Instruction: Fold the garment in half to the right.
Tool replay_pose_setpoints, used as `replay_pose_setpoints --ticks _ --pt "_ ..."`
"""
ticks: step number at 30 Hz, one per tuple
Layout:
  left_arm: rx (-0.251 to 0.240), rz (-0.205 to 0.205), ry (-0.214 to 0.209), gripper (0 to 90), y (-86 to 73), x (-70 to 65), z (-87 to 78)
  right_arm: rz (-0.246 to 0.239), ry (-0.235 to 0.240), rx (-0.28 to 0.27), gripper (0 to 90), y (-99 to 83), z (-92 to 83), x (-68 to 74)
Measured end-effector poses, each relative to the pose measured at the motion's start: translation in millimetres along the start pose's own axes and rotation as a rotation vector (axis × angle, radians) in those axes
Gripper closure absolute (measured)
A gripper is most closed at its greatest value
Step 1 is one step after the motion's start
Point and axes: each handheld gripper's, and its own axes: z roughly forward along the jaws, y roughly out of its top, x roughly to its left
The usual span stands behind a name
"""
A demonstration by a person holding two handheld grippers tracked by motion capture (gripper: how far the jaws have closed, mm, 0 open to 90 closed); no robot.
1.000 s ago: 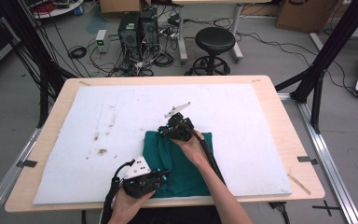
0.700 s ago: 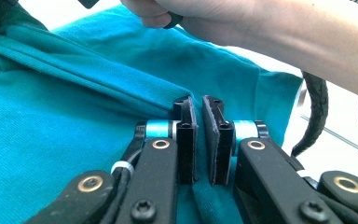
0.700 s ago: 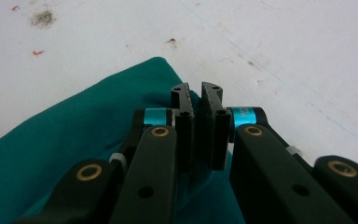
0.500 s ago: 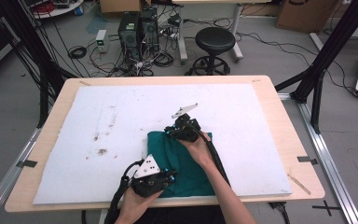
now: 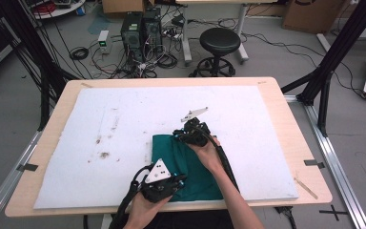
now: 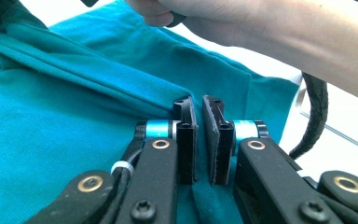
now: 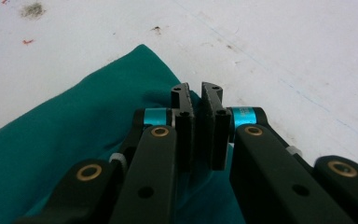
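Note:
A teal cloth (image 5: 193, 167) lies folded on the white mat, near the table's front edge. My left gripper (image 5: 177, 182) is at the cloth's near left corner, and in the left gripper view the left gripper (image 6: 199, 100) is shut on a fold of the cloth (image 6: 65, 116). My right gripper (image 5: 181, 137) is at the cloth's far edge. Seen in the right gripper view, the right gripper (image 7: 196, 88) pinches the cloth (image 7: 74, 126) at its corner. The person's right hand and forearm (image 6: 270, 32) cross over the cloth.
The white mat (image 5: 124, 119) covers most of the wooden table (image 5: 286, 109) and bears small brown stains (image 5: 104, 153). Beyond the far edge stand a black stool (image 5: 219, 40) and computer towers (image 5: 138, 26) among cables. Black frame posts (image 5: 333, 52) rise at the right.
My left gripper has slid to the right along the front edge, taking the cloth's near corner with it. The right gripper has barely shifted.

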Motion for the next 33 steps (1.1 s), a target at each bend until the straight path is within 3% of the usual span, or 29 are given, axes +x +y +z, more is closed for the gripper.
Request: replay_pose_setpoints --ticks 7,11,33 --pt "0.003 -0.009 -0.002 84.0 6.4 -5.8 7.1 0.011 -0.005 -0.010 85.4 -4.3 -6.7 -3.6" --pt "-0.016 -0.044 -0.019 84.0 8.4 -6.8 10.0 0.021 -0.008 -0.021 85.5 -8.1 -12.3 -7.3" --pt "0.017 -0.050 -0.048 84.0 22.9 -19.3 41.1 0.053 -0.033 -0.015 85.4 -25.0 -32.8 -27.8"
